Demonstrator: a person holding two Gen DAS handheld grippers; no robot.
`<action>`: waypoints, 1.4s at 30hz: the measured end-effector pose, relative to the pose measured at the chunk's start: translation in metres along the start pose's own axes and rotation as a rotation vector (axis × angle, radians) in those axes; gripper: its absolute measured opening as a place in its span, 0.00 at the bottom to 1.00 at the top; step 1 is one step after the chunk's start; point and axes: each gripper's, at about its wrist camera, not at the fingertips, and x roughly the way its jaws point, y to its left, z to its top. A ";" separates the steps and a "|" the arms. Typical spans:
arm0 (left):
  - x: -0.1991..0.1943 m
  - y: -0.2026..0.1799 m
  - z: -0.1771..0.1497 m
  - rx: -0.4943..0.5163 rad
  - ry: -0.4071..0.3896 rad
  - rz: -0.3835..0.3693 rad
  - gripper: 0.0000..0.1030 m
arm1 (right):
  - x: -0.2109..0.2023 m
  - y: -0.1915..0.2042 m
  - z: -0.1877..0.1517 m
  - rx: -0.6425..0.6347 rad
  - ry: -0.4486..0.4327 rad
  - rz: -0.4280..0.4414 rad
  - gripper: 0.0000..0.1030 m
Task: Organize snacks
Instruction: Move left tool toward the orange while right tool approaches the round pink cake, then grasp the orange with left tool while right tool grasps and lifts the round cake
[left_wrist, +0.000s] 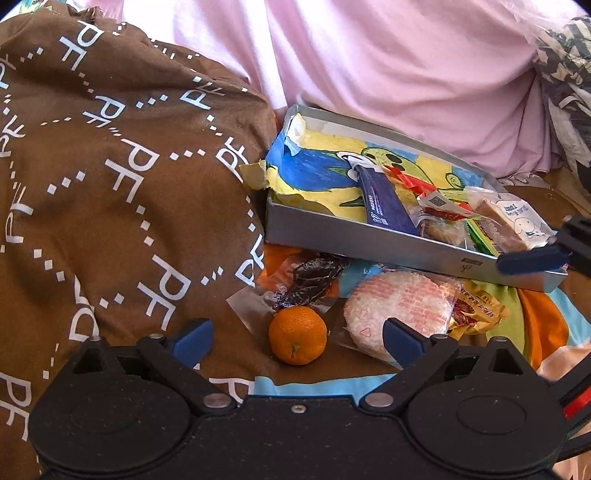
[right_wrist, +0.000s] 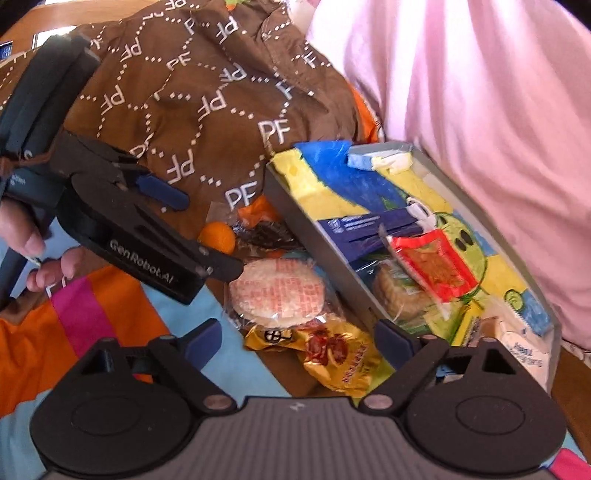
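The job looks roughly half done. The shallow grey box (left_wrist: 334, 236), lined with a bright drawing, already holds a dark blue packet (left_wrist: 384, 199), a red sachet (right_wrist: 432, 269), a round biscuit in clear wrap (right_wrist: 399, 295) and a white-wrapped cake (left_wrist: 517, 221). Still loose on the bedding just beside the box are an orange (left_wrist: 297, 335), a round rice cracker in printed wrap (left_wrist: 397, 310), a gold packet (right_wrist: 340, 354) and a dark crinkled wrapper (left_wrist: 314, 277). The left tongs (left_wrist: 297, 338) are spread wide on either side of the orange, gripping nothing; the right tongs (right_wrist: 295, 341) are likewise spread and empty, above the gold packet. Everything lies on a soft bed with a striped colourful sheet (right_wrist: 110, 302), a brown lettered quilt (left_wrist: 110, 166) bunched to one side and pink cloth (left_wrist: 406, 55) behind.
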 end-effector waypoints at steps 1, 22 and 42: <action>0.000 0.001 0.000 -0.002 -0.001 -0.007 0.94 | 0.002 0.001 -0.001 0.000 0.004 0.005 0.89; 0.014 0.016 0.005 -0.043 0.042 -0.070 0.50 | 0.040 0.002 0.013 -0.017 -0.015 0.081 0.88; 0.016 0.014 0.002 -0.029 0.056 -0.077 0.35 | 0.046 0.012 0.015 -0.015 0.012 0.045 0.73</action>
